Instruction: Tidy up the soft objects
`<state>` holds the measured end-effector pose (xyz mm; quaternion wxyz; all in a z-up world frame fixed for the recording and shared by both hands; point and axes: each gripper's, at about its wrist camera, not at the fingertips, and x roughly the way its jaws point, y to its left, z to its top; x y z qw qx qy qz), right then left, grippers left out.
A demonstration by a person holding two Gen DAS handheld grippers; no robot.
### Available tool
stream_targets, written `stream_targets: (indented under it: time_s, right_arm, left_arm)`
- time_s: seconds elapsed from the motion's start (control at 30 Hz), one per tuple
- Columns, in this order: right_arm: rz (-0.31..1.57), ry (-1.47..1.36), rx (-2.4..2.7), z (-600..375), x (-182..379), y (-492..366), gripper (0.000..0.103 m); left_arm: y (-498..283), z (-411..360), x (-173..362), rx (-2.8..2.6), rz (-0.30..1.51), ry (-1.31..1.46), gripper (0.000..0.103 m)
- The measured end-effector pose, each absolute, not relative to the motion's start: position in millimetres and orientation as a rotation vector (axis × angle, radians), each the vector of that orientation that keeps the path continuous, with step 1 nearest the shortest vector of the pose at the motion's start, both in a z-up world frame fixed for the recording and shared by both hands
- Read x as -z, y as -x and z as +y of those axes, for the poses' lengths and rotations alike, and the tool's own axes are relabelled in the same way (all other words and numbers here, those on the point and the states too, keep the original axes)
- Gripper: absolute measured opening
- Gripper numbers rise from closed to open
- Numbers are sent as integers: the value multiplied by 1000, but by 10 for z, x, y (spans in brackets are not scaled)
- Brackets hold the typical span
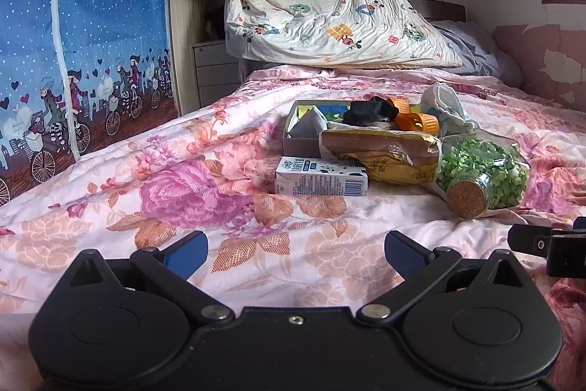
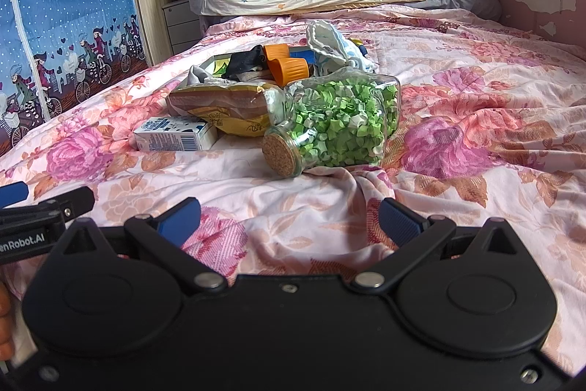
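Left gripper (image 1: 296, 253) and right gripper (image 2: 289, 220): both held low over the floral bedspread (image 1: 183, 193), blue-padded jaws spread wide, nothing between them. Beyond them, a corked glass jar (image 2: 340, 123) of green paper stars lies on its side, cork toward the cameras. Left of the jar, a small milk carton (image 1: 321, 182) lies flat; just behind the carton, touching the jar, a crinkled yellow snack bag (image 1: 381, 149). Behind the bag, an open cardboard box (image 1: 298, 143) holding a black cloth (image 1: 371, 112), grey cloth (image 1: 309, 127) and orange plastic pieces (image 2: 287, 65). A white-and-blue cloth (image 2: 329, 41) lies bunched behind the jar.
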<state>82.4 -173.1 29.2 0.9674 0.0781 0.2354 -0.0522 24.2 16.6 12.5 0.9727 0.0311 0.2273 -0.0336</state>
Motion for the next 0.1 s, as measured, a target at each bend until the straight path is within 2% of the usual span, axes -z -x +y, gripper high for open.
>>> stream_targets:
  time_s: [0.1]
  right_arm:
    - [476,-158,105,-1729,-291,-822,102]
  left_arm:
    - [-243,160,-125,69,459,-58,102]
